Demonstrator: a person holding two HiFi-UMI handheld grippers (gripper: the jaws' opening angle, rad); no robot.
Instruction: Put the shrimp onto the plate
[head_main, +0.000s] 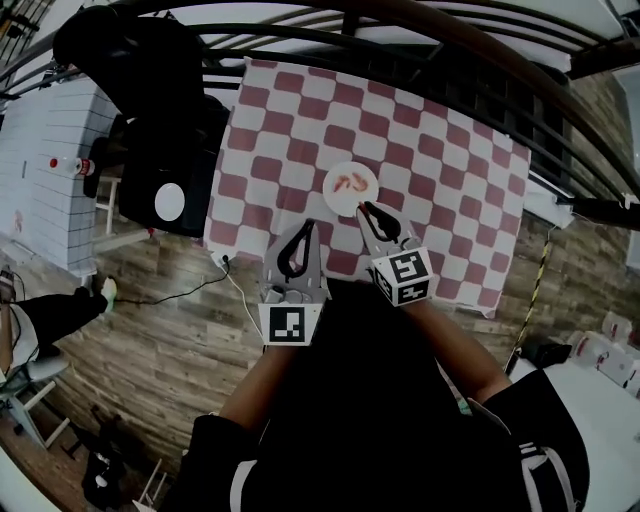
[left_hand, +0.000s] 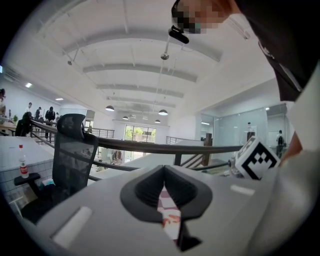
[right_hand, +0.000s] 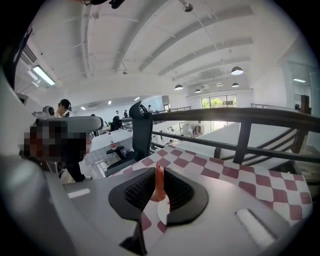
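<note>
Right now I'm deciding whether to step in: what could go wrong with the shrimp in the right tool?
1. The right tool pinches the shrimp by the near rim of the plate. Released here, the shrimp might land on the checkered cloth instead.
2. Two shrimp already lie on the plate, so moving further in could nudge them or drop the new one on top.

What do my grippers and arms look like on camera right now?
The left gripper and right gripper have light grey bodies and black jaws that curve to a pointed tip, with ribbed black pads. Each carries a white cube printed with black square markers. The sleeves are short and black, with white stripes near the hem.
</note>
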